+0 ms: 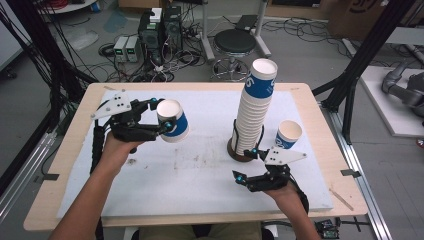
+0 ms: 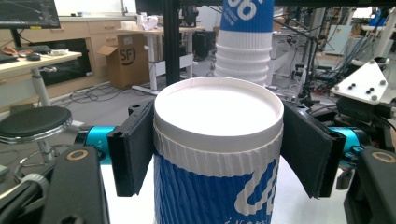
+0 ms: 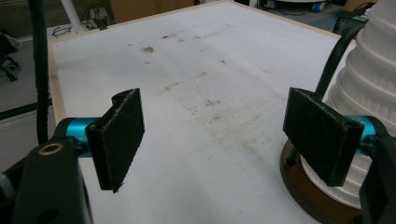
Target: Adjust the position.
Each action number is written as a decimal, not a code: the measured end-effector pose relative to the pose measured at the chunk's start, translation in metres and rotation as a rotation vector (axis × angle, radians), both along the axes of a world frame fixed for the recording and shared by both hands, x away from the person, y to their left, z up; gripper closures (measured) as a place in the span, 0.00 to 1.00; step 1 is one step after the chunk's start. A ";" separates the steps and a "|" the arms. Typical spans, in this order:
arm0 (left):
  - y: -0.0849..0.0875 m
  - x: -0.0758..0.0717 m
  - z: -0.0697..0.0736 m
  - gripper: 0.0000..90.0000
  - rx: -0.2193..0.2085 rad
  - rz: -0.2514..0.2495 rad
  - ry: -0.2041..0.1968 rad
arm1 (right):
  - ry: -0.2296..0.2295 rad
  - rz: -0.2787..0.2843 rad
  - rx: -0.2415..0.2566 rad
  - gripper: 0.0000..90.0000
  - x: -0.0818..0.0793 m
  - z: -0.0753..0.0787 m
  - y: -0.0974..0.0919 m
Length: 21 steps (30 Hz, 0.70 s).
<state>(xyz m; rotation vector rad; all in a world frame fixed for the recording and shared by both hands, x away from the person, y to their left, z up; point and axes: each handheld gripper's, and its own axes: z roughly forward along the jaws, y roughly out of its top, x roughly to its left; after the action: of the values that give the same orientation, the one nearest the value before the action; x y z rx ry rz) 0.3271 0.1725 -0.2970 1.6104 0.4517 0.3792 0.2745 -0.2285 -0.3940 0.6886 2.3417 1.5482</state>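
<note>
Table: wooden edge, white sheet on top, scuffed and stained mid-surface. Everything below is placed relative to the cup stack.

Cup stack: tall column of white ribbed paper cups, top one with a blue band, leaning a bit, sitting on a round brown base right of table centre. Also shows behind the held cup in the left gripper view and at the right edge of the right gripper view.

Left gripper: well to the left of the stack, raised off the sheet, about level with the stack's middle. Jaws clamped on a single cup, blue-and-white, tilted with its open mouth facing up and back. In the left gripper view both pads press the ribbed wall just under the cup's rim, one each side.

Right gripper: just in front of the stack's base, low over the sheet. Jaws spread wide, nothing between them; right gripper view shows bare stained sheet in the gap, with one pad right beside the base.

Loose cup: upright on the sheet, just right of the stack, not touching it.
</note>
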 end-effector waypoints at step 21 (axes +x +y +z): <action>-0.011 -0.030 -0.047 0.34 -0.024 -0.057 0.047 | -0.014 0.164 0.006 0.22 0.006 0.004 0.043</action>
<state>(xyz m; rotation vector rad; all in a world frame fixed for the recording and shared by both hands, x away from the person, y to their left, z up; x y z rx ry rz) 0.2970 0.1619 -0.3443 1.6083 0.4429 0.2925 0.2805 -0.1852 -0.3904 0.4961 2.4370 1.6214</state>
